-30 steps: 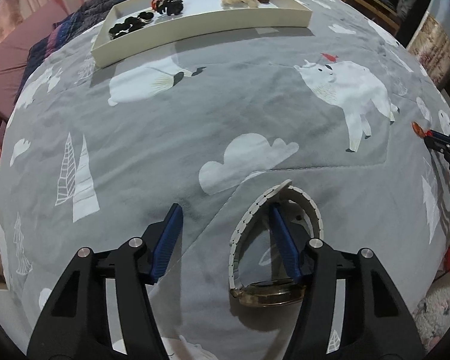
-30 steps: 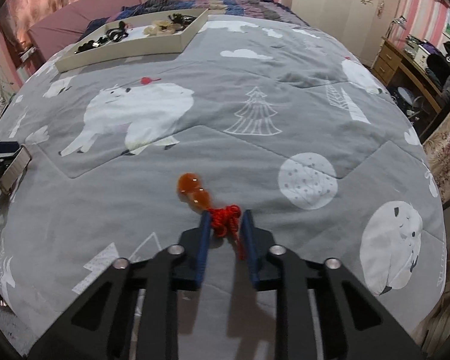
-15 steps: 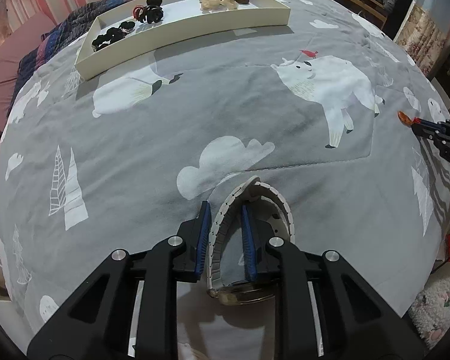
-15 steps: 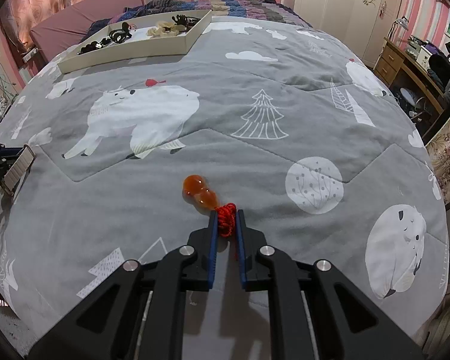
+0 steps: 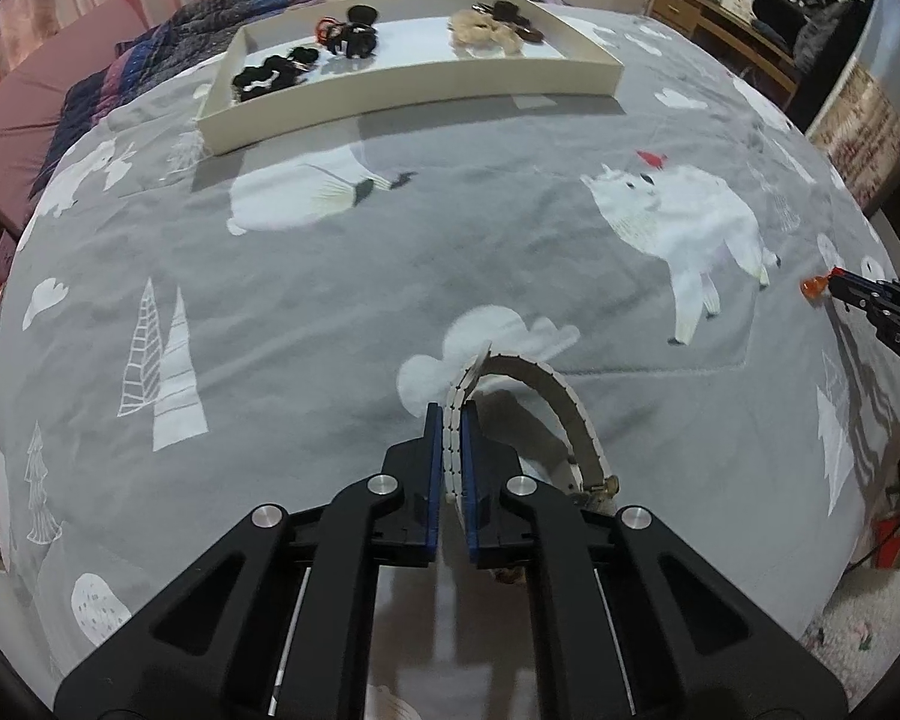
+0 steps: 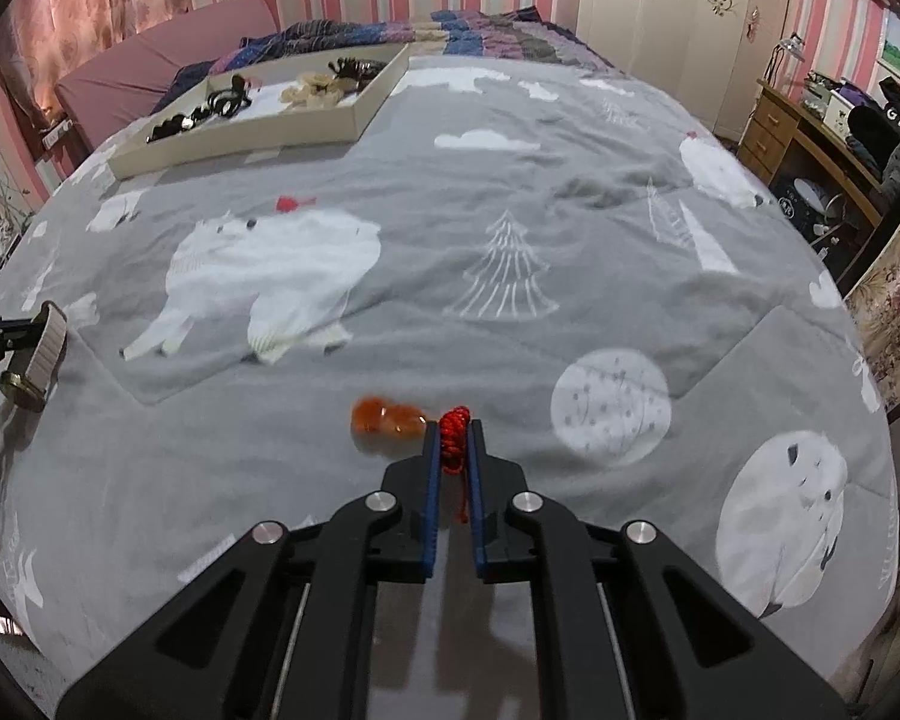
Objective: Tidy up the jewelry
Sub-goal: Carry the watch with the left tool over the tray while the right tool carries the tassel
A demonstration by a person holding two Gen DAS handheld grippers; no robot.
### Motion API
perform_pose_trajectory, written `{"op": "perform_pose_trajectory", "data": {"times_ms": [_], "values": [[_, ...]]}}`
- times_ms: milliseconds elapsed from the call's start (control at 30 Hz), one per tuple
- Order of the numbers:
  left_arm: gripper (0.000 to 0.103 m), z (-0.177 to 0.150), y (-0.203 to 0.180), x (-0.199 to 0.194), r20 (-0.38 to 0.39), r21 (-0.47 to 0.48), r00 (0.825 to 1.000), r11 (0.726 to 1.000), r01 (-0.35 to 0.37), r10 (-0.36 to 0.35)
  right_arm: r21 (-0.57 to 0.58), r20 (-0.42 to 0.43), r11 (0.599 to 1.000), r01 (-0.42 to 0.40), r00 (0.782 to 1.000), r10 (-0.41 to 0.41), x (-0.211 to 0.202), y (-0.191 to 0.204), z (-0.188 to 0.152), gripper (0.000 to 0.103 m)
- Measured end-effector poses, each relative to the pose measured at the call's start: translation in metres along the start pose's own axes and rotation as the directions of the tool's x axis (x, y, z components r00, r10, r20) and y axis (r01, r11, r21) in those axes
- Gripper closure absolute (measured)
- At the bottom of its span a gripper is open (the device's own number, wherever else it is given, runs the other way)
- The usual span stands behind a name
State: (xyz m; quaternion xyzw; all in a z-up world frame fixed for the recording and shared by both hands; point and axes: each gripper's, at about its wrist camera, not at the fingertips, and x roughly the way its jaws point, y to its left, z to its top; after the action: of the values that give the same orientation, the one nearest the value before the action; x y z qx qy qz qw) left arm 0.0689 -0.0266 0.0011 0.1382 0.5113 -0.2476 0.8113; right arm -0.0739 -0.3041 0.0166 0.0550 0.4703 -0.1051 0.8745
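Left gripper [image 5: 452, 420]: clamped on watch [image 5: 561, 402] strap. Right gripper [image 6: 453, 438]: clamped on red cord [image 6: 453, 429]; orange pendant [image 6: 387, 417] blurred, possibly lifted. Tray [image 5: 426, 87]: far across blanket [image 5: 330, 276]

"DAS" on right gripper [image 5: 882, 312]

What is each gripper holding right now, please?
Left gripper: closed on the white band of the wristwatch.
Right gripper: closed on the red knotted cord of the orange gourd pendant.
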Motion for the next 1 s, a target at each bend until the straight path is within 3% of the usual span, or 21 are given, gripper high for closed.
{"op": "perform_pose_trajectory", "data": {"times_ms": [367, 1000], "values": [[0.098, 0.028, 0.016, -0.014, 0.060, -0.063, 0.998, 0.998, -0.030, 0.034, -0.030, 0.105, 1.000, 0.004, 0.994, -0.001, -0.011, 0.007, 0.054, 0.095], [0.098, 0.138, 0.043, -0.046, 0.176, -0.196, 0.981, 0.980, -0.042, 0.078, -0.060, 0.224, 0.994, -0.092, 0.969, 0.103, -0.016, 0.066, 0.172, 0.095]]}}
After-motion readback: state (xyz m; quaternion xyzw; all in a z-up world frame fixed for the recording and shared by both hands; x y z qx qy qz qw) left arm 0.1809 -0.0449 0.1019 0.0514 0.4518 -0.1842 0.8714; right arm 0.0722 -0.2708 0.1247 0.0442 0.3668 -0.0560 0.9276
